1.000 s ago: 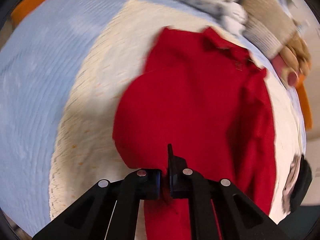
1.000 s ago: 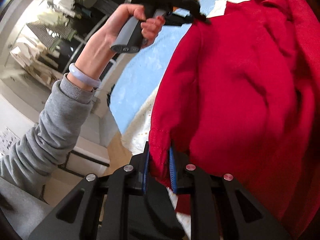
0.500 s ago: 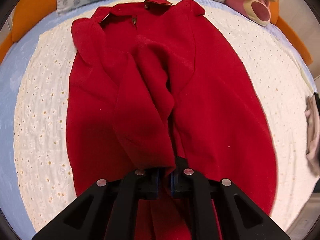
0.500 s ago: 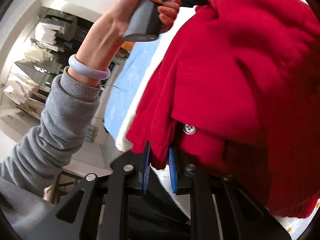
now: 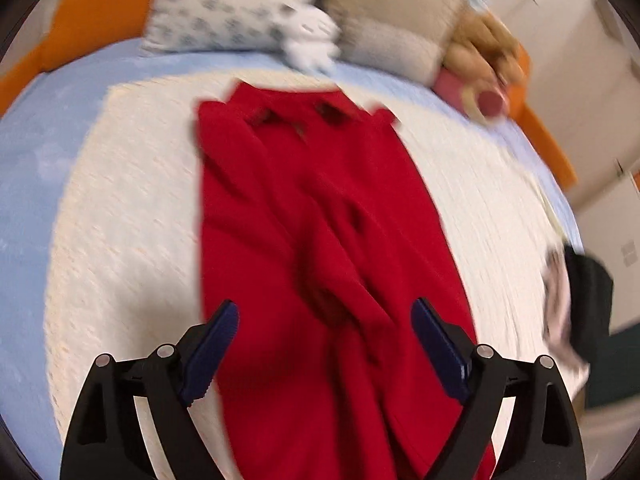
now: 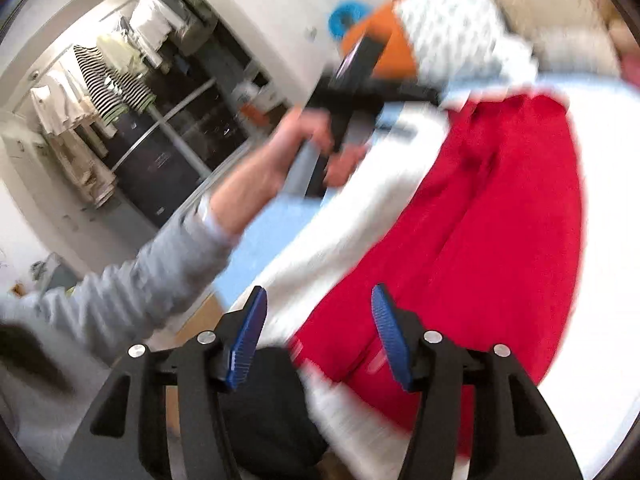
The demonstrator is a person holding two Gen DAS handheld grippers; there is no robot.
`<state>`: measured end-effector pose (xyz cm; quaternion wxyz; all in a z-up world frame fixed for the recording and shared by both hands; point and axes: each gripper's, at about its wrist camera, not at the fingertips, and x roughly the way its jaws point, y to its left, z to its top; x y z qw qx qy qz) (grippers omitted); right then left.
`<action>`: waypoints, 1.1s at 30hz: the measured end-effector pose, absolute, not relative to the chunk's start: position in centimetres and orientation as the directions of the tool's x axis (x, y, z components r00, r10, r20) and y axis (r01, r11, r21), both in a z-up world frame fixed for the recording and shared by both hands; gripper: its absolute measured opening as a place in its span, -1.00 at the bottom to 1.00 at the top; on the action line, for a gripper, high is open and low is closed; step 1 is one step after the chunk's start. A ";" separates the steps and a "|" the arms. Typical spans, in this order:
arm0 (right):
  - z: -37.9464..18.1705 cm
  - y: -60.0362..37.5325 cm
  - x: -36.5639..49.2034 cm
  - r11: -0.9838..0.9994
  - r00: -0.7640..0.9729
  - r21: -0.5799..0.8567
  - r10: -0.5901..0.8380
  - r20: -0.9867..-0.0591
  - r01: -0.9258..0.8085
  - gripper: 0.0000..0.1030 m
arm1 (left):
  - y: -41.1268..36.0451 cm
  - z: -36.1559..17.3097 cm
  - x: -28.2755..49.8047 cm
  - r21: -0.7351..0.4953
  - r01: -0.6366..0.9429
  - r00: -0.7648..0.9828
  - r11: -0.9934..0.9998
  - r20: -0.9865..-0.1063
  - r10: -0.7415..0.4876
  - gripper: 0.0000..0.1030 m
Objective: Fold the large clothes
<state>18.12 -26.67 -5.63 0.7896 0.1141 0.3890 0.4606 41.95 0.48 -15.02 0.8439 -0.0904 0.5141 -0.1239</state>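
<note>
A large red coat lies flat on the cream blanket, collar at the far end, both sides folded in to the middle. It also shows in the right wrist view. My left gripper is open and empty above the coat's lower half. My right gripper is open and empty above the coat's near left edge. The left hand-held gripper shows in the right wrist view, held up over the bed's left side.
Pillows and soft toys line the bed's head. The blue sheet lies under the blanket. Dark and pale garments hang at the bed's right edge. A clothes rack stands to the left.
Both grippers have opened and let go of the red coat. The coat's folded side now lies on the body, and both grippers have pulled back from it.
</note>
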 end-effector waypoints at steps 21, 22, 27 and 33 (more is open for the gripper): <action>-21.9 -21.7 51.5 0.834 0.380 0.423 0.541 -0.750 -0.354 -0.77 | 0.4 -26.6 65.4 -0.256 -0.055 0.449 0.965 -0.870 -0.205 0.38; -21.6 -21.9 51.1 0.832 0.382 0.423 0.545 -0.747 -0.360 -0.75 | 0.6 -26.4 65.0 -0.277 -0.052 0.449 0.960 -0.865 -0.225 0.38; -17.6 -24.3 46.6 0.782 0.397 0.451 0.613 -0.684 -0.431 -0.68 | 1.8 -22.7 58.9 -0.416 -0.004 0.441 0.909 -0.817 -0.372 0.38; -15.7 -27.9 36.6 0.766 0.355 0.419 0.612 -0.706 -0.487 -0.48 | 0.2 -19.4 47.2 -0.577 0.225 0.341 0.785 -0.708 -0.618 0.38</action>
